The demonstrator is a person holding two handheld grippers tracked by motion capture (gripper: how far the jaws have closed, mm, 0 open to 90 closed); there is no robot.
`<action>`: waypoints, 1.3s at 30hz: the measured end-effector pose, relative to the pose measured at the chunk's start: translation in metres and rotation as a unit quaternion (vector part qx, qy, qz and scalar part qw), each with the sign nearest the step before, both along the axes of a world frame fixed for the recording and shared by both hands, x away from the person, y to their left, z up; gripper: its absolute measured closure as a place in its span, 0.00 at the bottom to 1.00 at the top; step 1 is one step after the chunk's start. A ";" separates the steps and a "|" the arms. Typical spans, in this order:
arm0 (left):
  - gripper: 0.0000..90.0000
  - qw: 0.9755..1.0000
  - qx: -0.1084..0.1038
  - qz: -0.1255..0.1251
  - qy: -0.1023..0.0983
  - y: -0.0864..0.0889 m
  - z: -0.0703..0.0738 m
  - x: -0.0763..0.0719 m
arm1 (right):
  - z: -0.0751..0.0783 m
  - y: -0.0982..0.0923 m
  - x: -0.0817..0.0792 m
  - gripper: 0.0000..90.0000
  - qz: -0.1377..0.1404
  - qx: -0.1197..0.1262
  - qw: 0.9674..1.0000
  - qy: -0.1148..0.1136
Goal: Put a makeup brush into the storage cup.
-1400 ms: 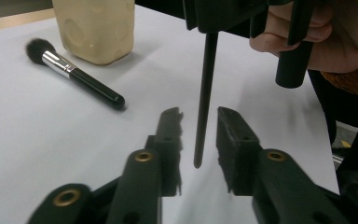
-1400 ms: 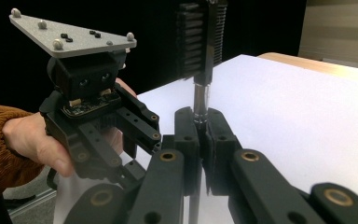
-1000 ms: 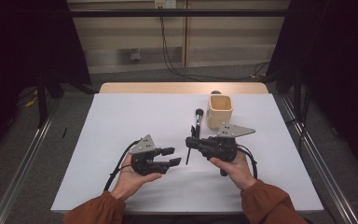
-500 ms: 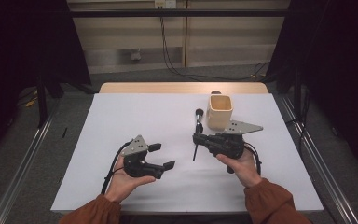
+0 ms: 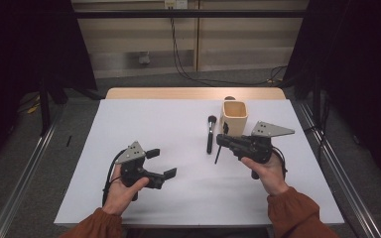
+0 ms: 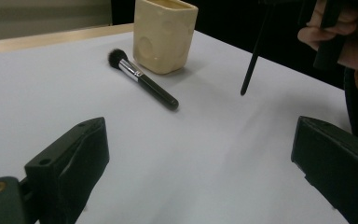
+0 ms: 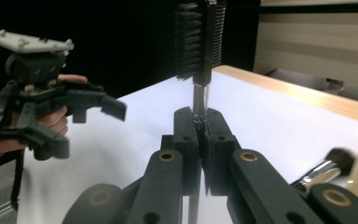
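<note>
My right gripper (image 5: 221,141) is shut on the thin handle of a black comb-headed brush (image 7: 200,37). The brush stands nearly upright, with its handle tip (image 5: 217,158) hanging just above the table. My left gripper (image 5: 162,163) is at the left front. Its jaws have just been opening, and there is nothing between them. A cream cup (image 5: 234,116) stands at the right rear. A black makeup brush with a silver collar (image 5: 211,133) lies on the table just left of the cup. In the left gripper view, the cup (image 6: 165,35) and the makeup brush (image 6: 142,79) lie beyond the gripper (image 6: 200,168).
A white sheet (image 5: 178,198) covers the table, and a wooden strip (image 5: 193,93) runs along the far edge. Metal rails (image 5: 25,178) flank the table on both sides. Cables hang by the back wall. In the right gripper view, the left gripper (image 7: 81,128) hovers at the left.
The left gripper's jaws have spread wide, and it has drawn back to the left. The right gripper has carried the thin brush to the right, closer to the cup.
</note>
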State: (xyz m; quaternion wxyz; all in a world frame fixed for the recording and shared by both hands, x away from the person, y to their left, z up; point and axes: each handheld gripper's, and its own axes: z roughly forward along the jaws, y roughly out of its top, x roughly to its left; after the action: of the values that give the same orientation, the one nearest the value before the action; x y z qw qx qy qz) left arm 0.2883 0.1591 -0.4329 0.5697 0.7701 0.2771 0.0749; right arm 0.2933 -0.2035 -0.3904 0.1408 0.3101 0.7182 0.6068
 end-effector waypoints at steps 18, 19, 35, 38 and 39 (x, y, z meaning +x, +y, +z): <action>0.04 0.998 0.005 0.061 -0.030 0.038 0.004 -0.015 | 0.028 -0.025 0.022 0.95 -0.048 -0.005 0.999 -0.024; 0.04 0.998 0.007 0.060 -0.031 0.039 0.005 -0.017 | 0.028 -0.026 0.024 0.95 -0.051 -0.008 0.998 -0.023; 0.03 0.994 0.003 0.109 -0.026 0.070 -0.005 -0.033 | 0.055 -0.044 0.041 0.95 -0.093 -0.023 0.995 -0.041; 0.03 0.993 0.002 0.116 -0.032 0.075 -0.007 -0.034 | 0.058 -0.046 0.045 0.95 -0.101 -0.024 0.994 -0.044; 0.03 0.993 0.002 0.117 -0.033 0.076 -0.007 -0.035 | 0.059 -0.048 0.047 0.95 -0.105 -0.025 0.993 -0.044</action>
State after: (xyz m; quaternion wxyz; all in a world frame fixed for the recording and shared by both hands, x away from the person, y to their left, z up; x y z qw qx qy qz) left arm 0.2533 0.2352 -0.4403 0.5643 0.7307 0.3460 0.1669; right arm 0.3399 -0.2512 -0.3315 0.2423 0.3532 0.6898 0.5837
